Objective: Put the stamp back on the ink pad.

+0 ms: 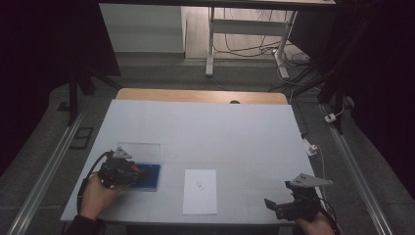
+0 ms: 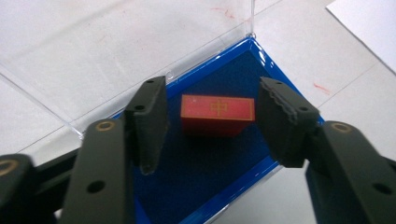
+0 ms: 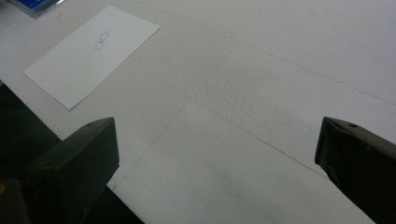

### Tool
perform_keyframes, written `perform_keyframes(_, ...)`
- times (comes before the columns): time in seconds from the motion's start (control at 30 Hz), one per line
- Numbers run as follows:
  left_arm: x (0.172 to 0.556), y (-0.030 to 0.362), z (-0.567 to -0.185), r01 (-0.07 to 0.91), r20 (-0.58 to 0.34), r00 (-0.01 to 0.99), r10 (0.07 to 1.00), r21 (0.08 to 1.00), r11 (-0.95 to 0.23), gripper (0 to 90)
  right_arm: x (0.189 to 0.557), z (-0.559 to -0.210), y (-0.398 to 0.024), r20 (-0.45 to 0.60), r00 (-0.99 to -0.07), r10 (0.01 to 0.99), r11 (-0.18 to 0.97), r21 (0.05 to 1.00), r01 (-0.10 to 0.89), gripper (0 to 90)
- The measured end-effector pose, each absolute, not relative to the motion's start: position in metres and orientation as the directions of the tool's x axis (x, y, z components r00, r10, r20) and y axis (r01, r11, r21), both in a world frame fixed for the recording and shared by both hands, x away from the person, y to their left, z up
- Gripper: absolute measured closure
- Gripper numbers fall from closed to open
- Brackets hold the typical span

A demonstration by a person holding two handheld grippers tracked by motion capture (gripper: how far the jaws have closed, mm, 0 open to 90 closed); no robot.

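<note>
1. Left tongs (image 2: 212, 126) were spread wide over the blue-lined tray (image 2: 224, 196), one jaw either side of the red stamp block (image 2: 217, 114). Neither jaw touched it; nothing was held.
2. The stamp block sat flat on the blue lining, near the middle of the tray, its gold-marked face up. In the high view the tray (image 1: 151, 178) lay at the bench's left front, with the left tongs (image 1: 132, 174) over it.
3. Judgement: the job was at the reach-in stage. The grasp had not been made and the block was not lifted; close, lift and whatever follows were all still to do.
4. Right tongs (image 3: 217, 154) were wide open and empty, parked above bare bench (image 3: 261, 70) at the right front corner; in the high view they (image 1: 276, 205) sat well apart from the tray.
5. A white paper sheet (image 1: 200, 191) with a small printed mark lay between the two tongs, just right of the tray, likely the stamping target.
6. In the way: the clear acrylic lid (image 2: 93, 51) lay open just behind the tray, touching its far edge, and the tray's raised blue rim flanked the block. Jaws looked clear of both, but a skewed close could have clipped the rim.
</note>
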State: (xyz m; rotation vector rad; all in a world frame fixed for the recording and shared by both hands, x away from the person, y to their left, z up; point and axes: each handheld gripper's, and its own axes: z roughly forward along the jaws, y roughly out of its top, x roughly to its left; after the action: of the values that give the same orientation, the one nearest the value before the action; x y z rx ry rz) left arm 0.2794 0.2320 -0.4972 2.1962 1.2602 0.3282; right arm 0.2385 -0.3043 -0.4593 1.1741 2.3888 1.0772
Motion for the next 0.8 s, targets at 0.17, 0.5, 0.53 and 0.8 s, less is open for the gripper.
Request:
perform_keyframes(0.17,0.279,0.233,-0.495,0.7,-0.091,0.517,0.851,0.617,-0.359,35.9,0.239,-0.459,-0.304,0.08,-0.635,0.768,0.395,0.722,0.568,0.0)
perform_keyframes(0.5,0.277,0.233,-0.488,0.663,-0.11,0.527,0.843,0.674,-0.327,18.0,0.238,-0.459,-0.304,0.08,-0.635,0.768,0.394,0.723,0.568,0.0)
perform_keyframes(0.53,0.276,0.232,-0.486,0.659,-0.112,0.529,0.841,0.679,-0.324,15.5,0.238,-0.459,-0.304,0.08,-0.635,0.768,0.394,0.723,0.568,0.0)
perform_keyframes(0.8,0.271,0.23,-0.475,0.643,-0.148,0.54,0.829,0.708,-0.293,10.6,0.238,-0.459,-0.304,0.08,-0.636,0.767,0.396,0.722,0.568,0.0)
